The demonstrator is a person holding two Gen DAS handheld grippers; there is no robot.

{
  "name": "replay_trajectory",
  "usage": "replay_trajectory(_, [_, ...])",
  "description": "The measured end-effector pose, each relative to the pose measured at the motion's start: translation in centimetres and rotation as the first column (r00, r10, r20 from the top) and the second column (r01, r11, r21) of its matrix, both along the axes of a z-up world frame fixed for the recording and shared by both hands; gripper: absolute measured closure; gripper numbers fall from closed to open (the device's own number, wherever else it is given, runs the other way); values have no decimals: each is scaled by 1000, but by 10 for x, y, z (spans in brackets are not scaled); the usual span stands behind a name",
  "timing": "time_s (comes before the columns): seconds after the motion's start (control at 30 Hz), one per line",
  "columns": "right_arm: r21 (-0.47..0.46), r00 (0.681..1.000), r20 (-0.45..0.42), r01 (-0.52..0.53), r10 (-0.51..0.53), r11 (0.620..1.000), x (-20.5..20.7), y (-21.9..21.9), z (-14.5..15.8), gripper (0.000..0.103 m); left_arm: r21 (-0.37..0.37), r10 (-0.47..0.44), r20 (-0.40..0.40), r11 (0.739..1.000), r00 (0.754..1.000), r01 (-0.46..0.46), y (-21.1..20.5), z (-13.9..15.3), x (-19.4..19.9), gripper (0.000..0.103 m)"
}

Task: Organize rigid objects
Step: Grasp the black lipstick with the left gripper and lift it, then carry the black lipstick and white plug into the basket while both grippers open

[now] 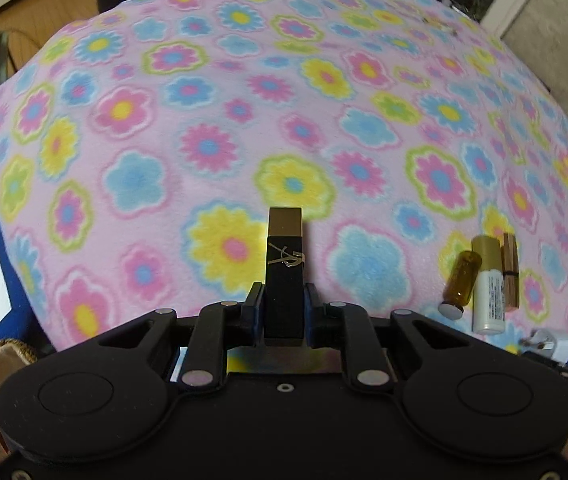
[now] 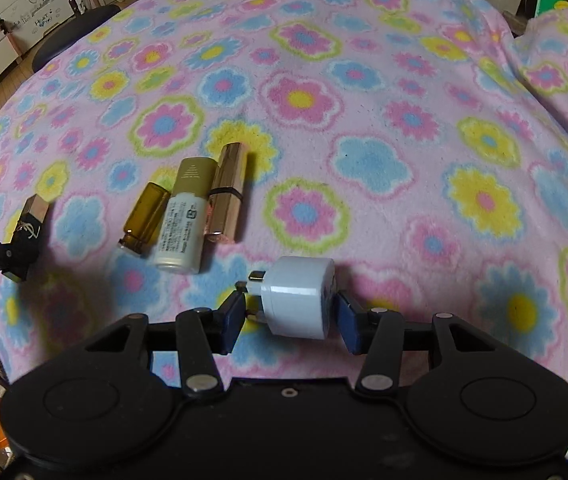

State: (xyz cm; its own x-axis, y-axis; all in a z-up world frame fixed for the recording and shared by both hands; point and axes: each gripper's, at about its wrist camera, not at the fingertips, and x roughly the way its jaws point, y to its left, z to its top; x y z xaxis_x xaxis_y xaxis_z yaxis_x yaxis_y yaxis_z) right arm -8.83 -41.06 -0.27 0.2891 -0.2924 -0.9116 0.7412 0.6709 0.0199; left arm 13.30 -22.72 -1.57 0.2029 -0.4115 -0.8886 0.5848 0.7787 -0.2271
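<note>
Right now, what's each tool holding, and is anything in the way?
Left tool shut on black lipstick. Right tool shut on white plug adapter. Amber vial, white tube, gold lipstick lined up; nothing blocking.

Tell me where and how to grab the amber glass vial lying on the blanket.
Grip the amber vial across its straight cylindrical body, coming from above. It lies flat; the white bottle sits close on one side, so slip one jaw carefully into that narrow gap, or take it nearer the neck.

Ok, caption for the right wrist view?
Right claw grips white plug adapter beside three aligned cosmetics on floral blanket.
</note>
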Motion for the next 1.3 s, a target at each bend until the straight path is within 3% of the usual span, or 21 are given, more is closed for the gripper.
replay_trajectory(0.27, [-3,999,31,-28,28,1000,4,13,9,55,-48,84,-39,995,996,-86,35,10,12,87])
replay_trajectory(0.6, [81,997,77,-14,8,997,-2,3,7,55,20,81,-13,997,997,-81,40,10,-3,87])
replay_trajectory(1.03, [-1,1000,-16,-15,15,1000,25,-4,-11,54,52,66,-57,997,996,-63,34,-5,-6,87])
replay_trajectory(1.3, [-27,999,-13,-31,30,999,21,6,0,55,61,76,-34,995,997,-74,37,3,-9,87])
